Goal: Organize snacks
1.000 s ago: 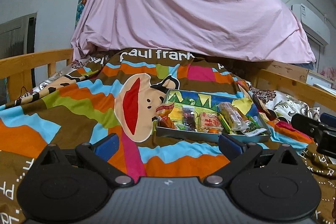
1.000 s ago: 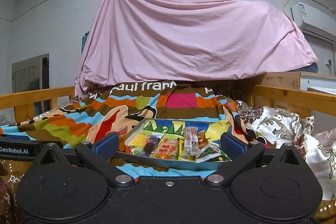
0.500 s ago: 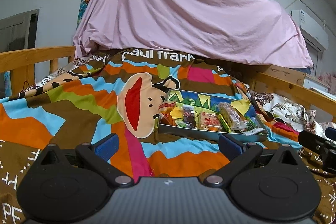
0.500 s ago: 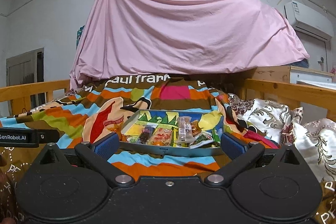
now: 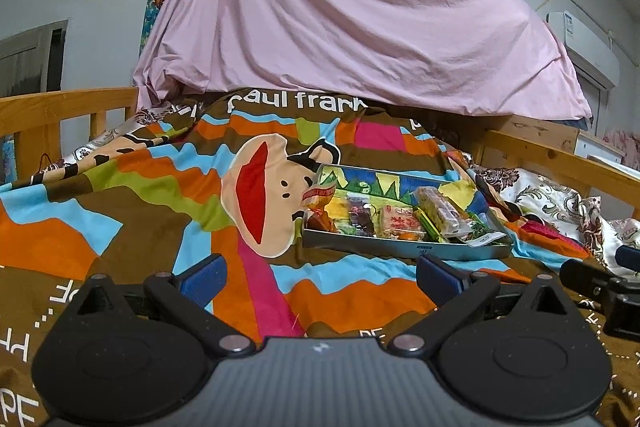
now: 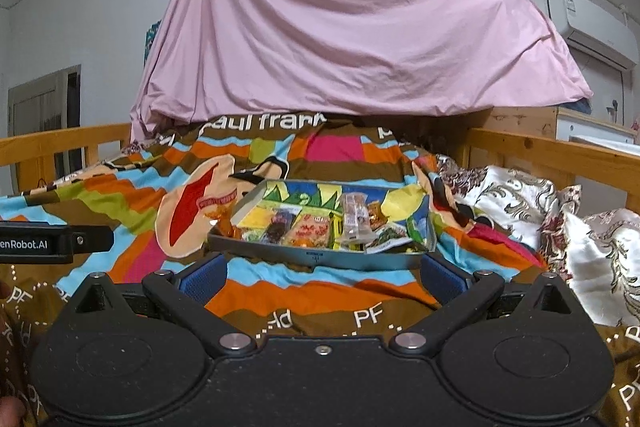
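Note:
A shallow grey tray (image 5: 400,251) (image 6: 316,258) lies on the striped monkey-print blanket (image 5: 140,195), filled with several wrapped snacks. Among them are a long clear-wrapped bar (image 5: 438,213) (image 6: 354,215), a red-and-white packet (image 5: 402,221) and a green packet (image 6: 390,237). One red-edged wrapper (image 5: 318,194) (image 6: 218,203) hangs over the tray's left rim. My left gripper (image 5: 320,273) is open and empty, short of the tray and left of it. Also open and empty, my right gripper (image 6: 322,273) sits just before the tray's front wall.
Wooden bed rails (image 5: 60,107) (image 6: 560,151) run along both sides. A pink sheet (image 5: 340,27) drapes over a mound at the back. A floral white pillow (image 6: 600,259) lies to the right. The other gripper shows at each view's edge (image 5: 600,287) (image 6: 48,243).
Both grippers have tilted and drawn slightly nearer the tray, which sits lower and larger in each view. Both stay open. Nothing was picked up.

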A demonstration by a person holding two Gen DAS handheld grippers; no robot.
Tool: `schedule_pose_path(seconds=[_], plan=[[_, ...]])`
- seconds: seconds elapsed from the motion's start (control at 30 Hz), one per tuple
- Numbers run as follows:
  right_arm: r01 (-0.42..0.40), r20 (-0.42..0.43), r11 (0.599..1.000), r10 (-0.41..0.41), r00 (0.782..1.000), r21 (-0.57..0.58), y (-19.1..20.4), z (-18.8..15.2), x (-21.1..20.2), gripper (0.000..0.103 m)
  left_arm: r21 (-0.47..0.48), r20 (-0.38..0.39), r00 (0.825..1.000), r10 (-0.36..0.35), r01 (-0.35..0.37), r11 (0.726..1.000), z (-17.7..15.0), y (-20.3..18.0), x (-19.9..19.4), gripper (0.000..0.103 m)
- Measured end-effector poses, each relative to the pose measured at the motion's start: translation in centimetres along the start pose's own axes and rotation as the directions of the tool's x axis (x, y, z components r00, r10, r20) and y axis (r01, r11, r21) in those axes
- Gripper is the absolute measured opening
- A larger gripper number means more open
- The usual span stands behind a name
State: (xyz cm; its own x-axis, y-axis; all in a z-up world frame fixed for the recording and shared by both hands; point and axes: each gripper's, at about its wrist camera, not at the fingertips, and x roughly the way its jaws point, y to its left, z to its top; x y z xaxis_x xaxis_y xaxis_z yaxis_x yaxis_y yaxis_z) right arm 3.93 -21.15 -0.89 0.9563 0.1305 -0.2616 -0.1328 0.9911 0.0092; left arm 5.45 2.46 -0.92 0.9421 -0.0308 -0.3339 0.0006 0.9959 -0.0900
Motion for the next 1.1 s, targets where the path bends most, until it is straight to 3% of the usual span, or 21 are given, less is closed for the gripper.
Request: schedule_pose_path(seconds=[0.4,0.67,0.87,1.1], plan=[[-0.018,-0.068,1.0,0.018,0.997,-0.002,0.5,-0.7,2.8,0.102,0.014,-0.043,0.999,-0.01,0.011,1.0,-1.0,0.3,2.0,0.103],[0.013,-0.011,1.0,-0.013,1.0,0.001,0.4,-0.5,3.6,0.102,-0.028,-0.022,0.999,-0.034,0.033,0.999,-0.5,0.8,2.8,0.103],[0.002,0.021,1.0,-0.002,1.0,-0.029,0.9,-0.5,3.4,0.102,0.011,0.013,0.999,-0.039,0.039,0.999,-1.1,0.2,3.1,0.103],[0.03,0.041,0.999,-0.03,0.999,-0.018,0.8,-0.3,3.3,0.102,-0.011,0.031,0.998,-0.051,0.051,0.999,-1.0,0.5,3.1,0.103]])
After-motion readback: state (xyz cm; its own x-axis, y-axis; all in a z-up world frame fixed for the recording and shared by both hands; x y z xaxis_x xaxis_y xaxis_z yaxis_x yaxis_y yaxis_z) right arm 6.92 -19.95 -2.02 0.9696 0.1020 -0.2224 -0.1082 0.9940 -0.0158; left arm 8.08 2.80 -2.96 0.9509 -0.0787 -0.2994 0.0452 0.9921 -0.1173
